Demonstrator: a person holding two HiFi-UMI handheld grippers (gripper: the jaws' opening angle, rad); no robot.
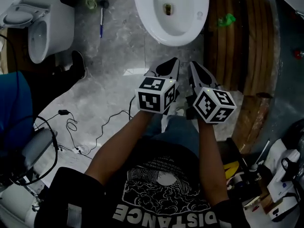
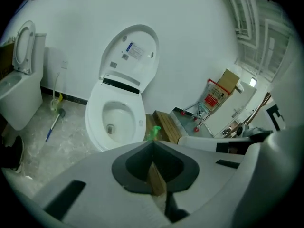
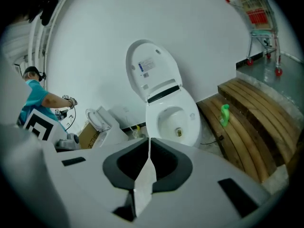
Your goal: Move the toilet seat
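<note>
Poised short of the toilet (image 1: pixel 142 11)
Your left gripper (image 1: pixel 172 63) and right gripper (image 1: pixel 194 67) aim together, jaws closed, empty; seat (image 2: pixel 128 56) seemingly raised.

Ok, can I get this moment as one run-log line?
left tongs: shut, empty | right tongs: shut, empty | toilet lid: raised | contact with toilet: none

You are in a staged test room, not a home bathroom. One white ceramic toilet with its lid raised (image 1: pixel 142 13) and a second white toilet (image 1: pixel 59 18) share a grey marbled floor (image 1: pixel 118 56) with a slatted brown wooden platform (image 1: pixel 240 42), a red wire shopping trolley (image 2: pixel 214 95) and loose black cables (image 1: pixel 72 126).
</note>
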